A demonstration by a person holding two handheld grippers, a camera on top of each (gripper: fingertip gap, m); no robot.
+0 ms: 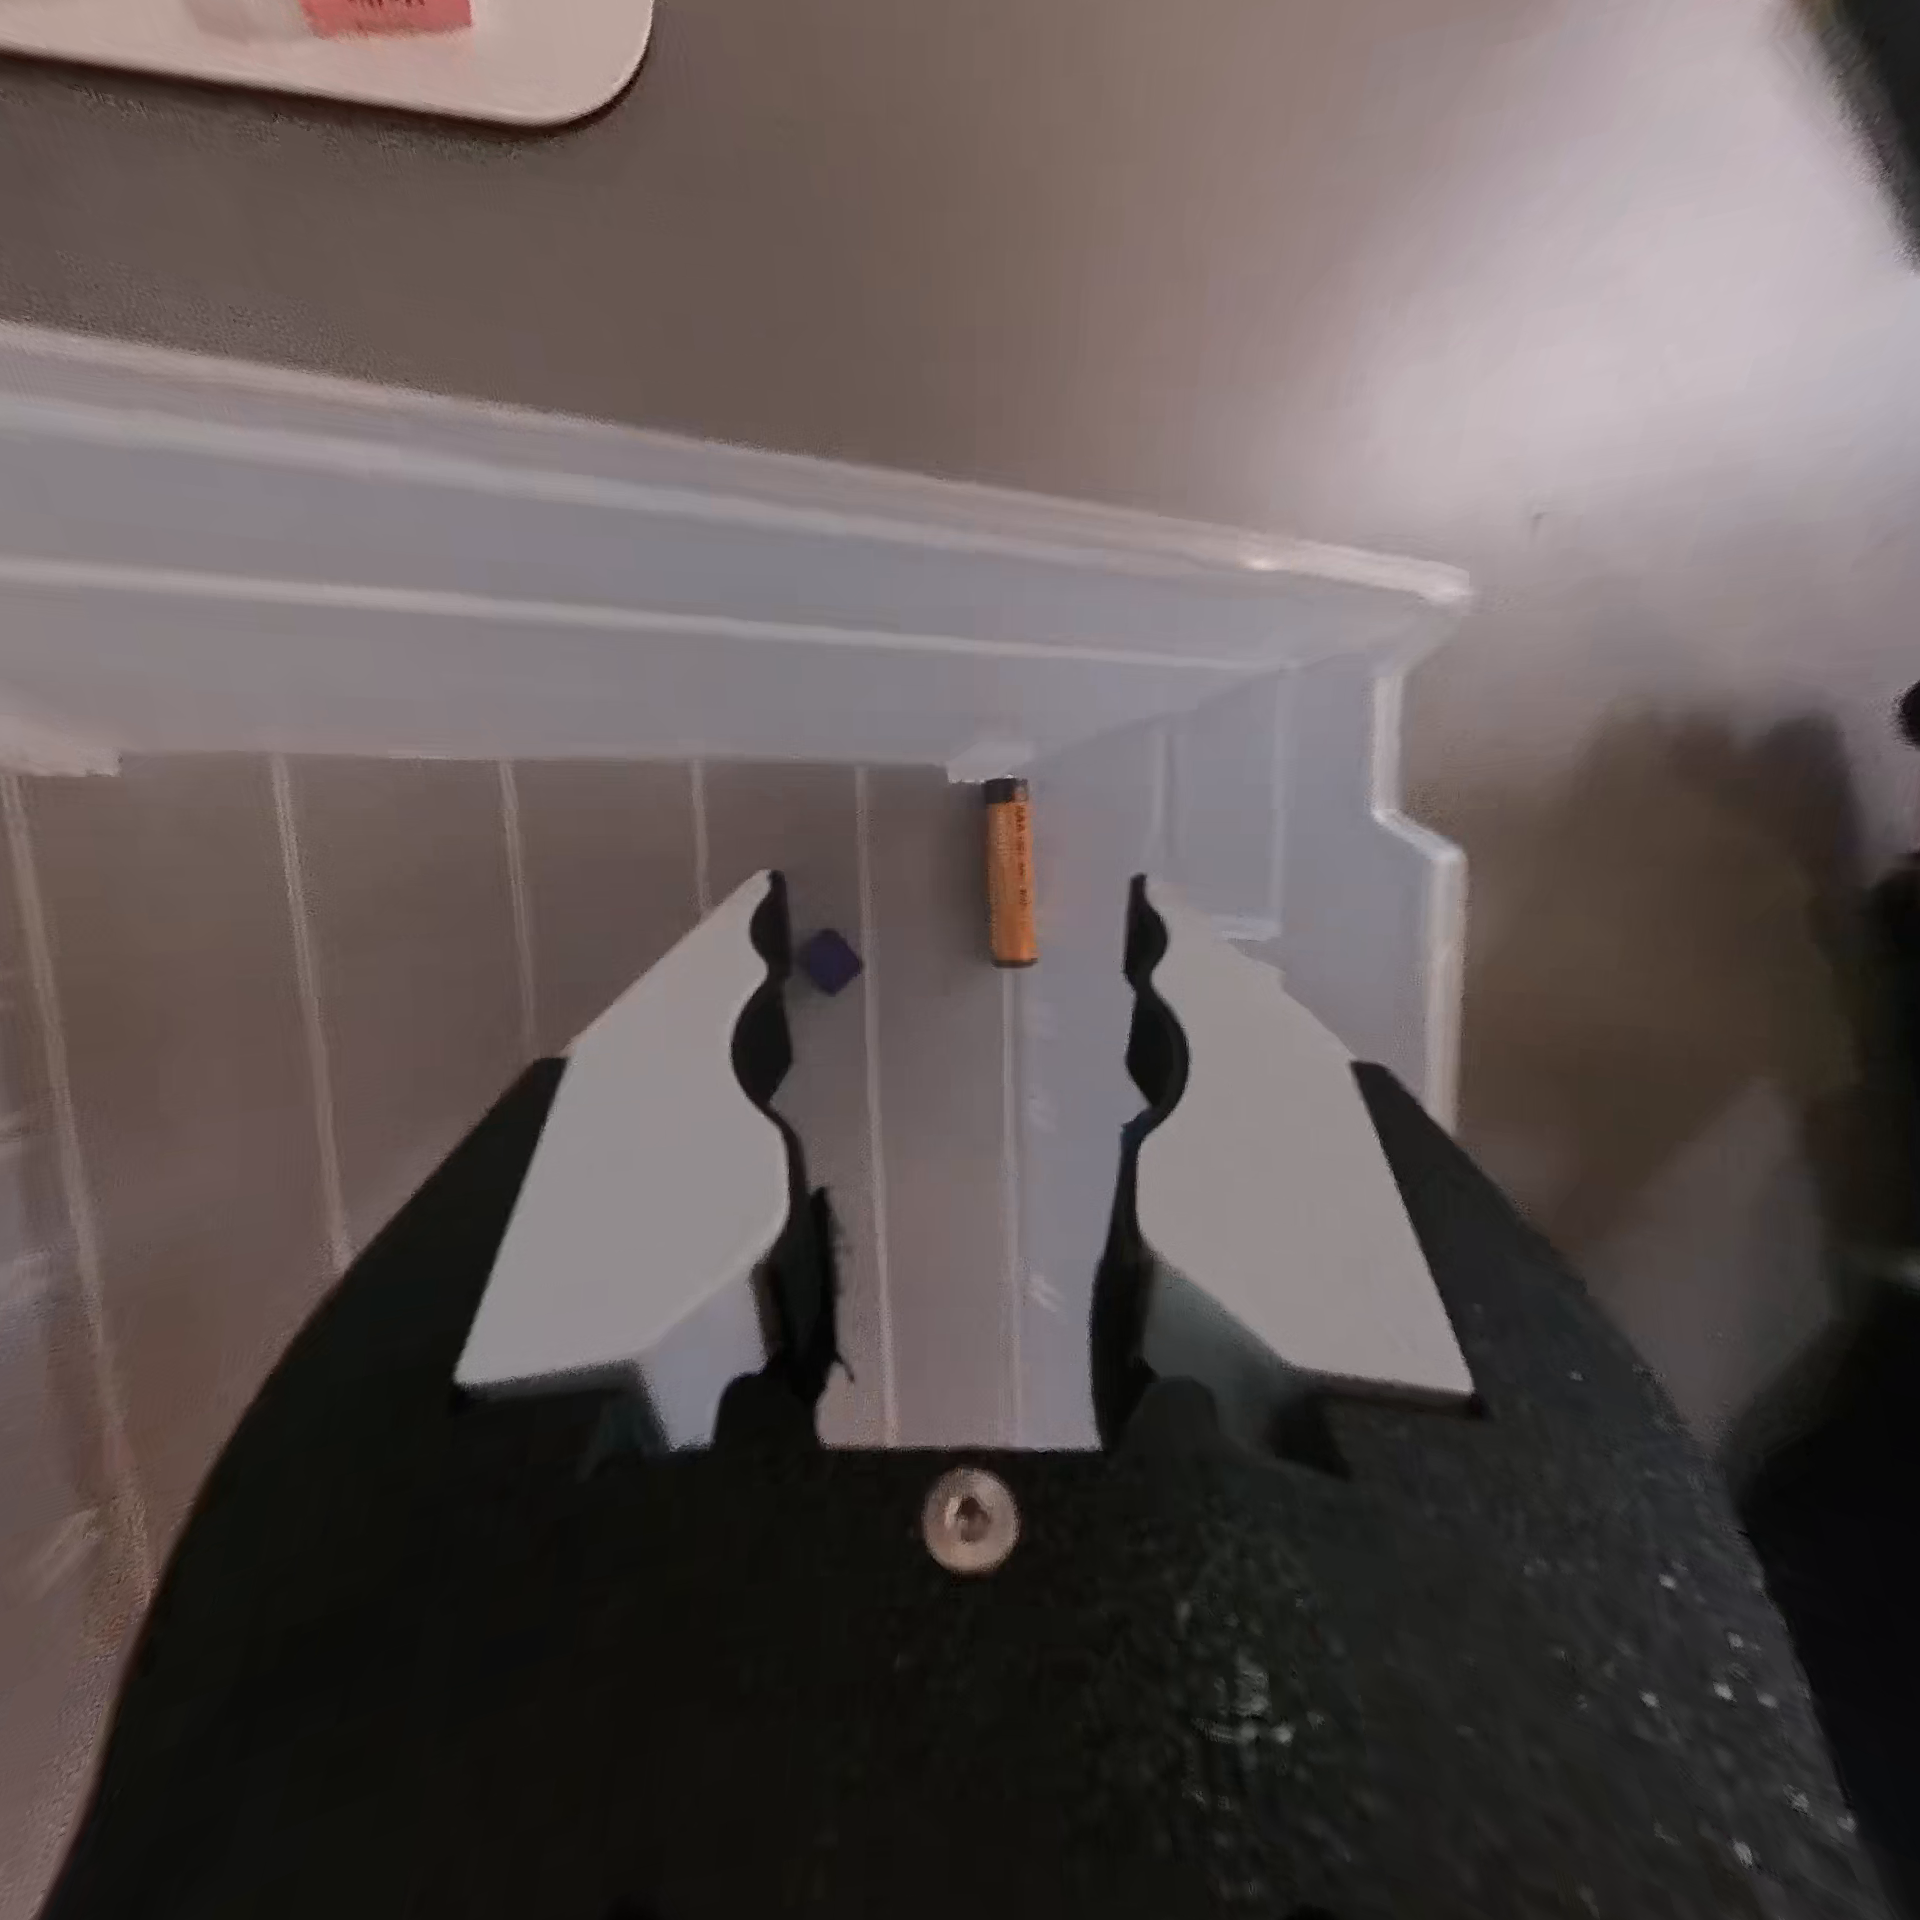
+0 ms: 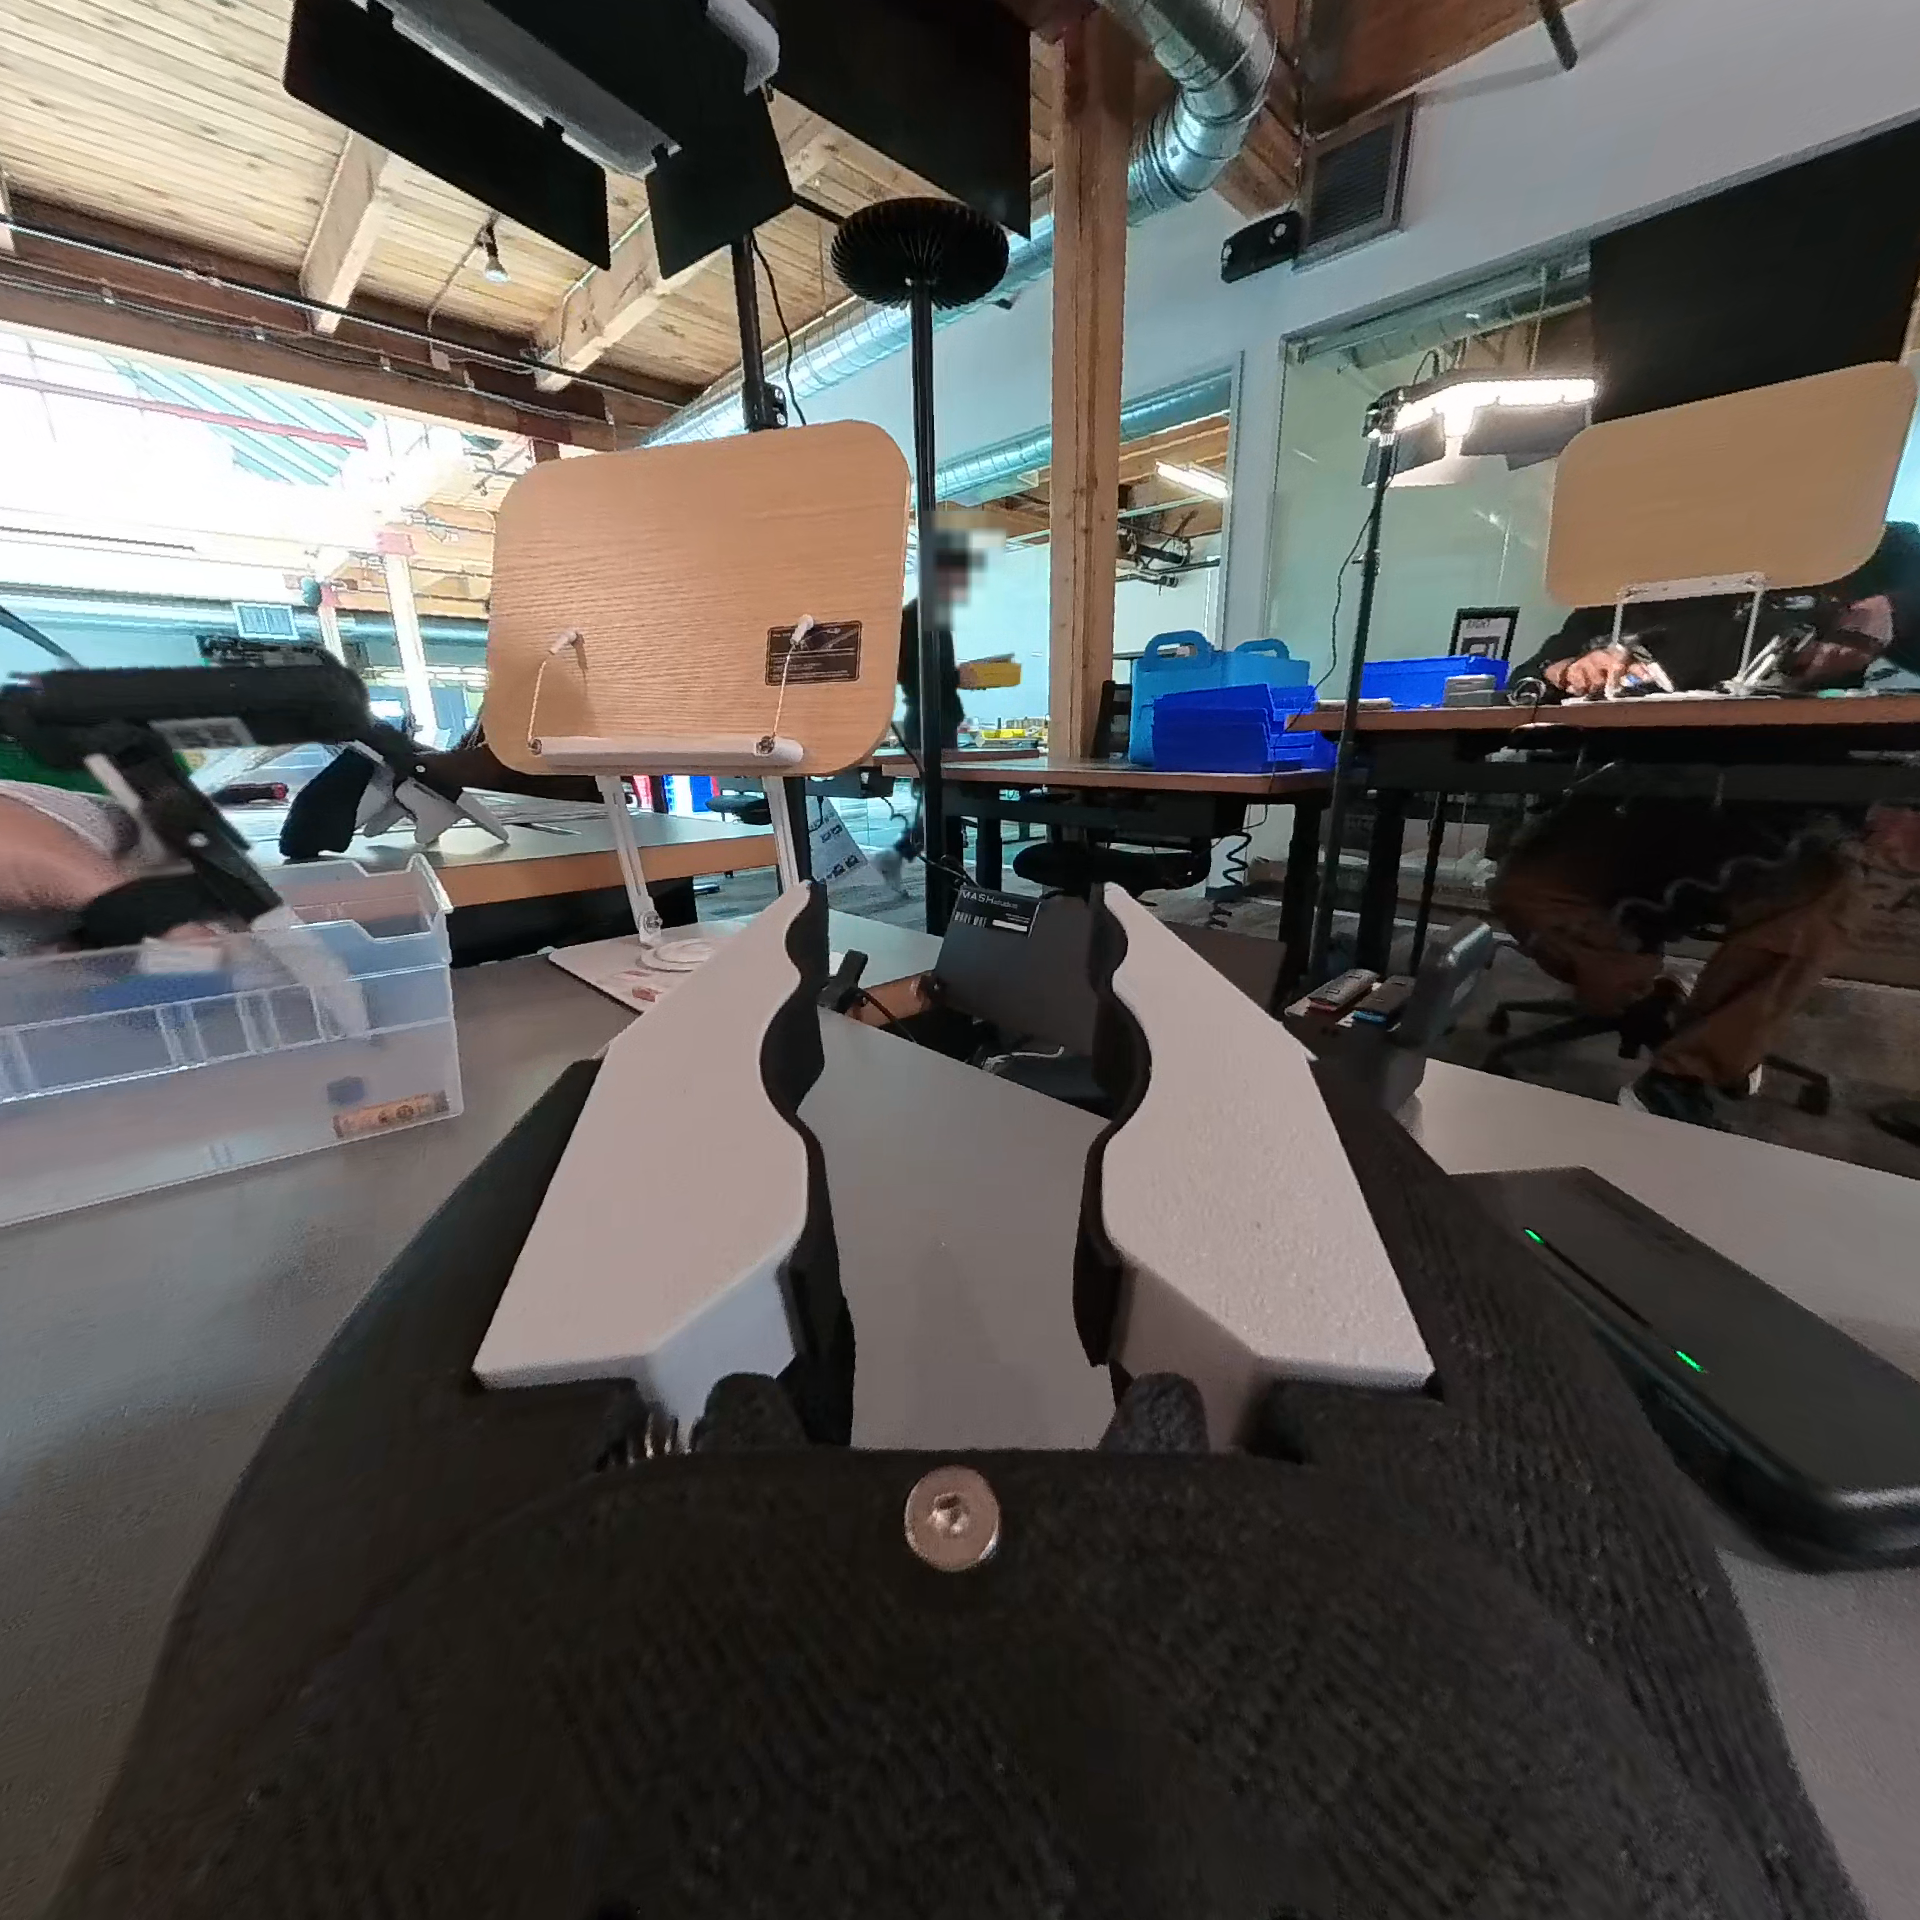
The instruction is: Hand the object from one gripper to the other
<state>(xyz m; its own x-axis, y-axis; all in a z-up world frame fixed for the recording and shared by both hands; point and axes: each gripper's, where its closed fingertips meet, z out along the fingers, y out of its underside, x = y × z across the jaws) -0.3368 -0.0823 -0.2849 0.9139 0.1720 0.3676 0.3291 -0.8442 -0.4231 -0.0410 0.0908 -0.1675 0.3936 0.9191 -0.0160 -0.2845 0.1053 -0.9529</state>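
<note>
**Now: left hand-held gripper lining up on the battery, nothing picked yet**

Left to right in the left wrist view: clear plastic bin (image 1: 727,582) with ribbed floor; small dark-blue cube (image 1: 828,963) lying just beside the left fingertip; orange battery (image 1: 1010,875) lying on the bin floor near the far wall, ahead of the gap between the fingers. Left hand-held gripper (image 1: 956,904) has its fingers apart and empty, pointing down into the bin.

Right wrist view: same bin (image 2: 208,1049) at far left on the grey table (image 2: 208,1351), battery (image 2: 395,1117) seen through its wall near the front corner; left hand-held gripper's body (image 2: 156,769) above the bin. Right hand-held gripper (image 2: 956,925) is low over the table, fingers apart, holding nothing, well away from the bin. Black device (image 2: 1714,1340) with green lights at right.

Step judged: pick first, transfer later. To do it well: shift slightly right so the battery sits centred, avoid the cube, close across the battery's short side, leaving one end sticking out for the right hand-held gripper to take. Far wall is close, so watch for fingertip contact. Round body could roll; close slowly.
</note>
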